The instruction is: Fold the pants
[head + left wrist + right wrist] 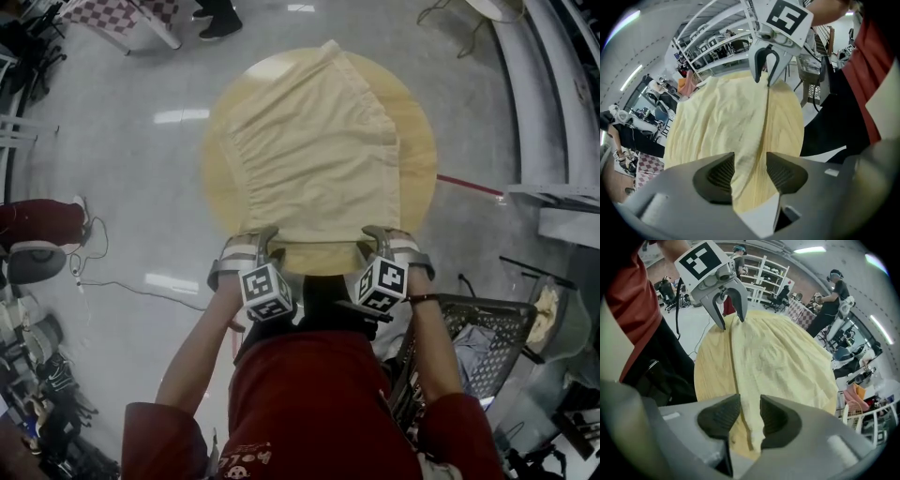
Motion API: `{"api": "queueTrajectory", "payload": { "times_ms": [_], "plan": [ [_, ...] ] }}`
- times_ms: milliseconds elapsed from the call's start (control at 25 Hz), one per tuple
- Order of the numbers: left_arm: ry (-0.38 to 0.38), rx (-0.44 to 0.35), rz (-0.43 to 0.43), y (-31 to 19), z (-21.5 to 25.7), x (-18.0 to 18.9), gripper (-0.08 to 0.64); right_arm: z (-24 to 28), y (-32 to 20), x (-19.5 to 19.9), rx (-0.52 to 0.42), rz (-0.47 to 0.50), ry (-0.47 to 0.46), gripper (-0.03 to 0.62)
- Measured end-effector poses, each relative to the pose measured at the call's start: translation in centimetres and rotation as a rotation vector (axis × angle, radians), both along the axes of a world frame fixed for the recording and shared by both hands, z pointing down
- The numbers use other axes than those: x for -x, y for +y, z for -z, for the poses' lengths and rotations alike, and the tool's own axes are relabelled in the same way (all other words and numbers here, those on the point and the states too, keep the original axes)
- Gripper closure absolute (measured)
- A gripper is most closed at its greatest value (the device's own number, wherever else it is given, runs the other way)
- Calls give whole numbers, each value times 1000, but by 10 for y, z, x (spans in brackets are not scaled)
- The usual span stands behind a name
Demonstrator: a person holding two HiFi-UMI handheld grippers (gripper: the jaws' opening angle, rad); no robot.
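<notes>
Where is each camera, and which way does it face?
Head view: on head, steeply down at pants on table; arms, left claw, right claw show.
Left gripper view: on left claw, along pants' edge to right claw; shirt shows.
Right gripper view: on right claw, back towards left claw; shirt shows.
All share pants, table.

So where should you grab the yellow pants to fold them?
Grab the pants by the two corners of their near edge, coming down from the person's side of the round table. They lie flat, and that edge runs straight across just inside the rim, so it probably lifts easily. The left hand-held gripper and right hand-held gripper hang open over those corners.
</notes>
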State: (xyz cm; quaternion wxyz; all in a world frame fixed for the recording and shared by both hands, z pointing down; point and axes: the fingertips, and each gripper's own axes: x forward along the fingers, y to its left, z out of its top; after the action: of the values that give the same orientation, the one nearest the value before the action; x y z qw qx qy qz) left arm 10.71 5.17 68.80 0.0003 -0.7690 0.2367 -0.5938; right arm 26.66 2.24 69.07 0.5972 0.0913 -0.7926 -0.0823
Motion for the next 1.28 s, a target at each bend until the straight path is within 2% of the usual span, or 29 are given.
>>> {"api": "queueTrajectory", "payload": {
  "times_ms": [240,480,560,640,760,840,920,1080,1280],
  "plan": [
    [-5,45,1,3,-6,4,336,-15,5,-8,78,41,57,457],
    [-37,152,-29,3,-13,5,345,-16,2,-7,166,23,32,457],
    [-39,185,-34,3,-14,5,364,-18,4,-7,212,12,21,462],
    [-36,207,-43,5,-16,3,412,-18,7,-7,262,-2,11,482],
    [-37,222,-53,7,-16,2,456,-17,5,-6,301,-10,1,494],
    [-36,217,-49,8,-17,1,484,-18,4,-6,302,-1,5,523],
    [-43,192,-40,10,-18,1,524,-19,3,-7,280,16,16,580],
    [-59,129,-13,6,-18,3,543,-18,0,-10,231,20,30,584],
    [-47,94,-6,10,-9,10,543,-6,8,-7,173,-20,11,584]
  ]
}}
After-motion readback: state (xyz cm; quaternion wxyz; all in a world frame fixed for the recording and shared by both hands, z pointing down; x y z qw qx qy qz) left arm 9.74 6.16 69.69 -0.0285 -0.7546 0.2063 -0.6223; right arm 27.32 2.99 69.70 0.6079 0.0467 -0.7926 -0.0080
